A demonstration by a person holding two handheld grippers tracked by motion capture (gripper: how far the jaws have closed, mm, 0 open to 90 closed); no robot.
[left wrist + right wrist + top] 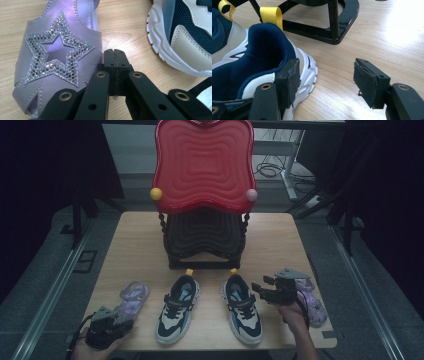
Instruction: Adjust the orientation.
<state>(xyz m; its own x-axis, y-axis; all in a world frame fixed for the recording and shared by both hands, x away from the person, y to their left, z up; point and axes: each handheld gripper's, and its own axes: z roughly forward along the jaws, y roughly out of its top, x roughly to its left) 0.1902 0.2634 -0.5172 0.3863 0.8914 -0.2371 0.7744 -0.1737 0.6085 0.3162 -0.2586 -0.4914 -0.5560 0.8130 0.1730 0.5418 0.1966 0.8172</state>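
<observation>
Pale wooden table (135, 227) under dim light, dark room all around, grey floor with rails and cables behind. Red wavy-topped rack (204, 165) standing at the table's far middle, black lower shelf beneath. Near edge, left to right: lilac sandal (131, 296), two navy-and-cream sneakers (177, 309) (242, 307), another lilac sandal (309, 301), partly hidden behind the right gripper (263, 289). Left gripper (115, 53) low at the near left corner, jaws pressed together with nothing between, tips just beside the star-studded sandal strap; touching or not, hard to say. Right gripper's jaws spread wide, one pad close against the right sneaker's outer heel, the other over bare wood. Forearms cut off at the bottom edge.
</observation>
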